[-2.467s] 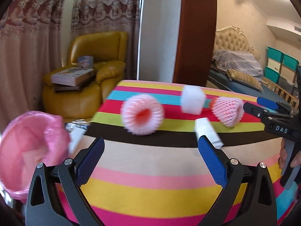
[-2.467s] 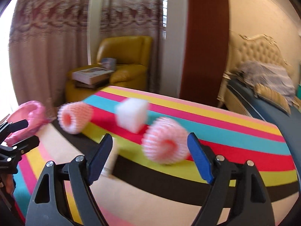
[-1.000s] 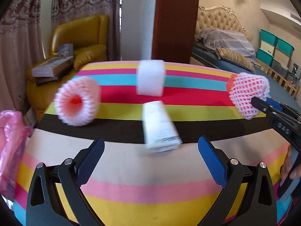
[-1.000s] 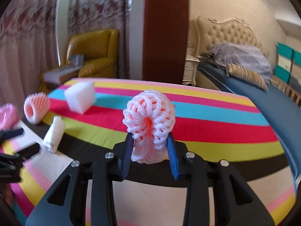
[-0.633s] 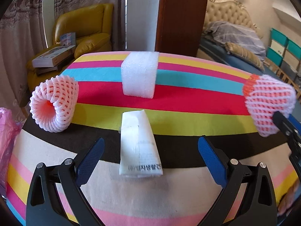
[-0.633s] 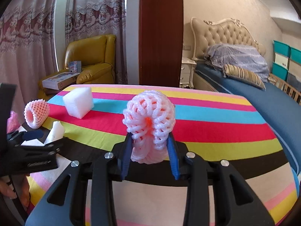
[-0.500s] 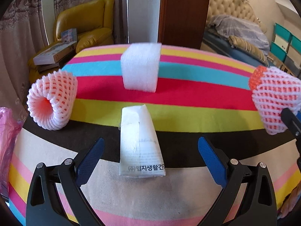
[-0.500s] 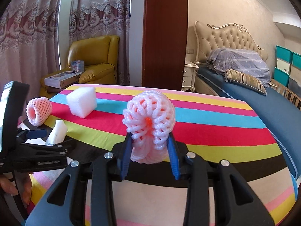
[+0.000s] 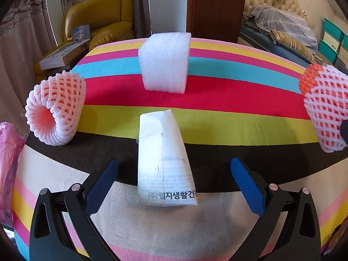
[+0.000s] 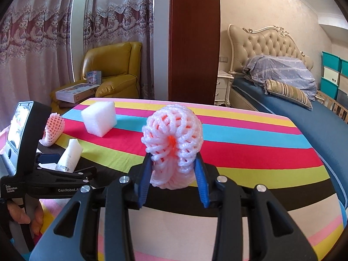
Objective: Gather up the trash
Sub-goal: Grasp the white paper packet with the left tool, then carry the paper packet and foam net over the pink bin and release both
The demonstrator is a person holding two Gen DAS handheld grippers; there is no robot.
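Note:
On the striped tablecloth point(image 9: 217, 91) a white paper packet point(image 9: 163, 158) lies lengthwise between the fingers of my left gripper point(image 9: 174, 167), which is open and not touching it. Behind it stands a white foam block point(image 9: 165, 63). A pink foam fruit net point(image 9: 56, 111) lies at the left. My right gripper point(image 10: 173, 158) is shut on a second foam net point(image 10: 171, 145) and holds it above the table; this net point(image 9: 324, 108) shows at the right edge of the left wrist view. In the right wrist view the packet point(image 10: 69, 154) and block point(image 10: 99, 117) are far left.
A pink plastic bag point(image 9: 8, 152) hangs off the table's left edge. Beyond the table are a yellow armchair point(image 10: 113, 69) with boxes, a brown pillar point(image 10: 193, 43) and a bed point(image 10: 304, 100) at the right. A hand point(image 10: 24, 215) holds the left gripper's handle.
My right gripper, open around the second net at first, has shut on it and keeps still. My left gripper swung from the bag, came closer and tilted down over the packet.

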